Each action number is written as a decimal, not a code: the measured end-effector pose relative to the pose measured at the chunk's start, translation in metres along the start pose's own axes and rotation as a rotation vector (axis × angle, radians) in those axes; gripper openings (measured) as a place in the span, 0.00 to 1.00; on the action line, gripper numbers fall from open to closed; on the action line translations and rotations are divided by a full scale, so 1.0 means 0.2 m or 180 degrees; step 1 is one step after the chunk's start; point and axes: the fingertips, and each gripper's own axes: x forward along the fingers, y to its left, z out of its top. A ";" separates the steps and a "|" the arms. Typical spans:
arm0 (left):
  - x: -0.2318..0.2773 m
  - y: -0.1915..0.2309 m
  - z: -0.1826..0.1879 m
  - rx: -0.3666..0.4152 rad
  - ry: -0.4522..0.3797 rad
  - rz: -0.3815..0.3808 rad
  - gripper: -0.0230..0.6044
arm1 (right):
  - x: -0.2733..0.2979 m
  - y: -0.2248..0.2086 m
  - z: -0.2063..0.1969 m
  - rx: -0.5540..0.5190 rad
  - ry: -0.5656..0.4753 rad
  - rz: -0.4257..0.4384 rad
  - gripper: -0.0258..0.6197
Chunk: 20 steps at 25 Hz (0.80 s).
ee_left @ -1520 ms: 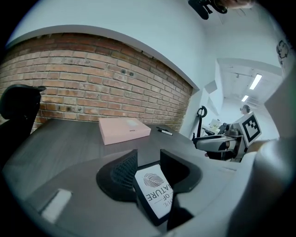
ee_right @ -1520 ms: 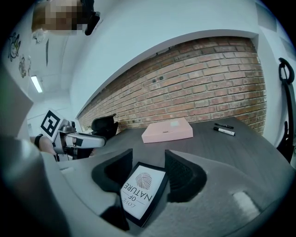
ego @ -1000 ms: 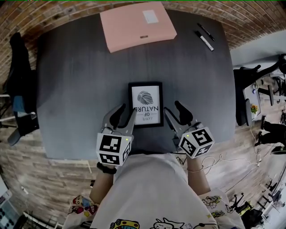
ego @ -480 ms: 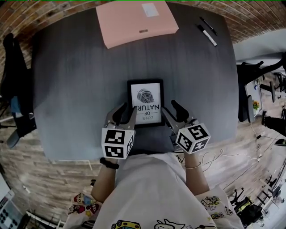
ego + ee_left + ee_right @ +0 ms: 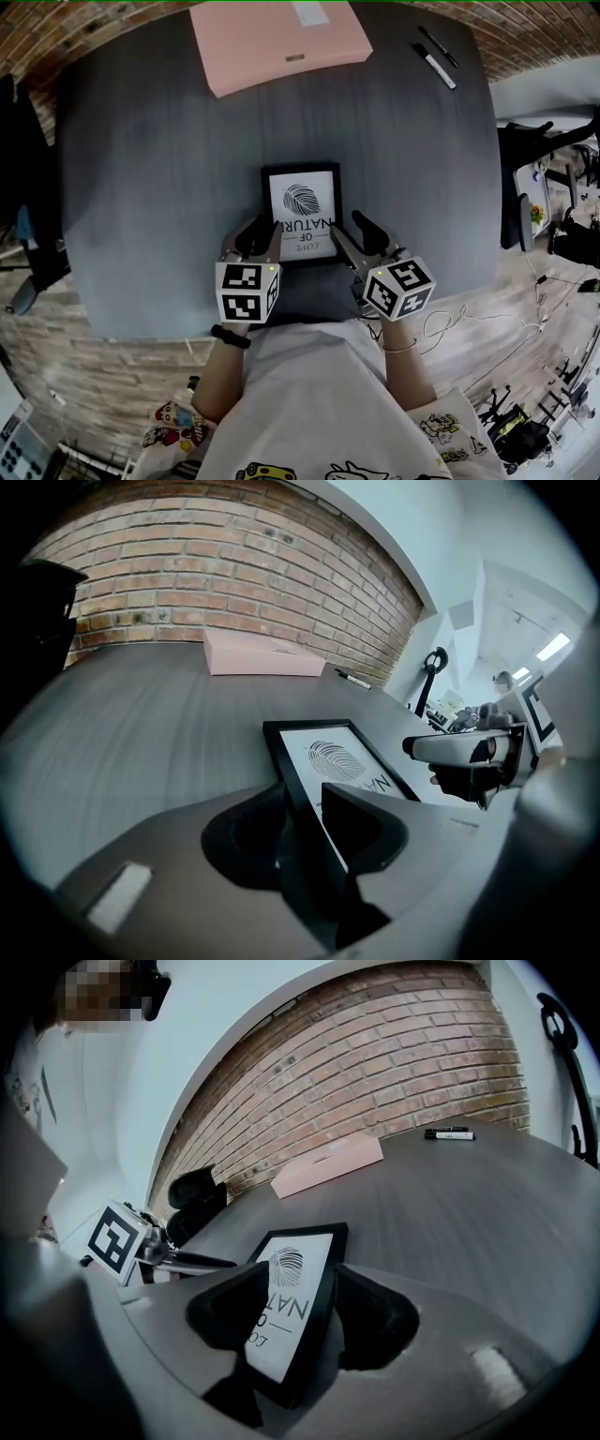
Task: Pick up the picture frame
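Observation:
A black picture frame (image 5: 302, 211) with a white leaf print lies flat on the dark table (image 5: 150, 187), close to the person. My left gripper (image 5: 262, 234) straddles the frame's left edge at the near corner. In the left gripper view the black edge (image 5: 298, 789) runs between the jaws, which are closing with a gap still showing. My right gripper (image 5: 352, 230) straddles the right edge near the other near corner. The right gripper view shows that edge (image 5: 314, 1321) between wide jaws, one over the print and one outside on the table.
A flat pink box (image 5: 281, 42) lies at the table's far side, with two markers (image 5: 433, 67) to its right. Dark chairs stand off the left (image 5: 19, 187) and right (image 5: 525, 178) table edges. The table's front edge (image 5: 169, 323) runs just behind the grippers.
Both grippers have sunk toward the table and now sit astride the frame's near corners. The left jaws have narrowed a little. The frame has not moved on the table.

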 end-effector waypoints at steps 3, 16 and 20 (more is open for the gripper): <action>0.02 0.01 -0.01 -0.0022 0.0031 0.0017 0.25 | 0.00 -0.01 0.00 0.0033 0.0002 -0.0010 0.37; 0.04 0.00 -0.03 -0.0245 0.0011 -0.0002 0.22 | 0.04 -0.04 -0.02 0.0135 0.0087 0.0057 0.37; 0.04 0.03 -0.02 -0.0447 -0.0039 0.0054 0.19 | 0.06 -0.04 -0.03 0.0181 0.0127 0.0111 0.37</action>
